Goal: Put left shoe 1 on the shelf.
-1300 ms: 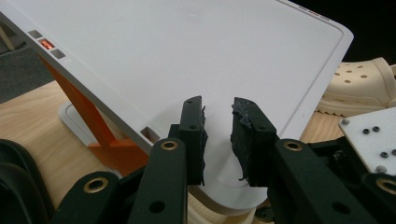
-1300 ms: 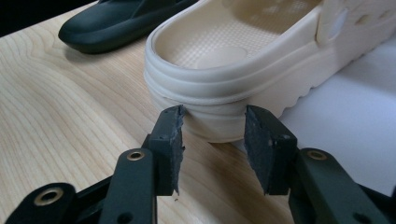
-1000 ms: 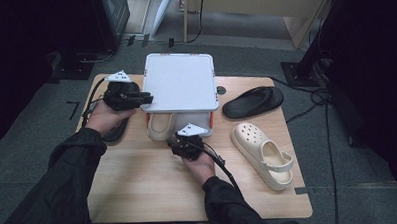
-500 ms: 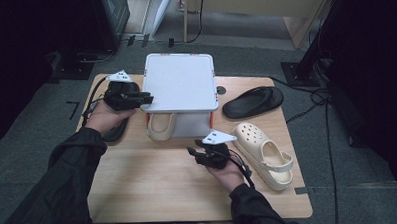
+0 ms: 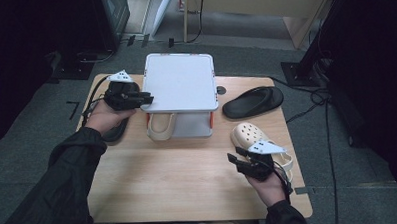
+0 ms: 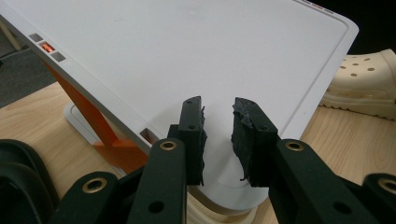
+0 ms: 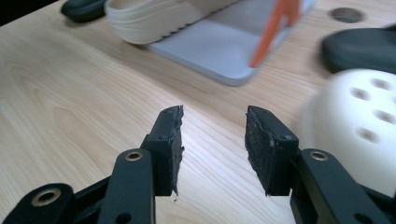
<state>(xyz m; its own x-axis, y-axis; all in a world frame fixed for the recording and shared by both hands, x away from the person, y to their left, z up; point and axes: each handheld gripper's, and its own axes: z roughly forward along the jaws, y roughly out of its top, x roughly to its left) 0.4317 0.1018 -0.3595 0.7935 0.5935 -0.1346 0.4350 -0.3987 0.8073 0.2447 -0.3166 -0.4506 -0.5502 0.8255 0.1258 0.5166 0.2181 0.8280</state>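
A white two-level rack [image 5: 180, 82] with orange posts stands at the table's back middle. A cream clog [image 5: 160, 127] lies on its lower level, toe toward me. My left gripper [image 5: 147, 99] rests at the top plate's front left corner. In the left gripper view its jaws [image 6: 218, 105] stand narrowly apart over the white plate [image 6: 187, 46], gripping nothing. My right gripper [image 5: 235, 158] hovers at the front right, beside a second cream clog [image 5: 250, 134]. Its jaws [image 7: 214, 112] are open and have just been opening slightly, with bare wood between them and the clog [image 7: 359, 121] at their right.
A black slipper [image 5: 252, 101] lies at the back right, near a round hole [image 5: 221, 90] in the wooden table [image 5: 179, 187]. Another black slipper [image 5: 114, 132] lies under my left hand. Cables trail across the grey floor around the table.
My right hand has moved from in front of the rack to the right, up to the loose cream clog. The left hand and gripper have stayed at the rack's corner.
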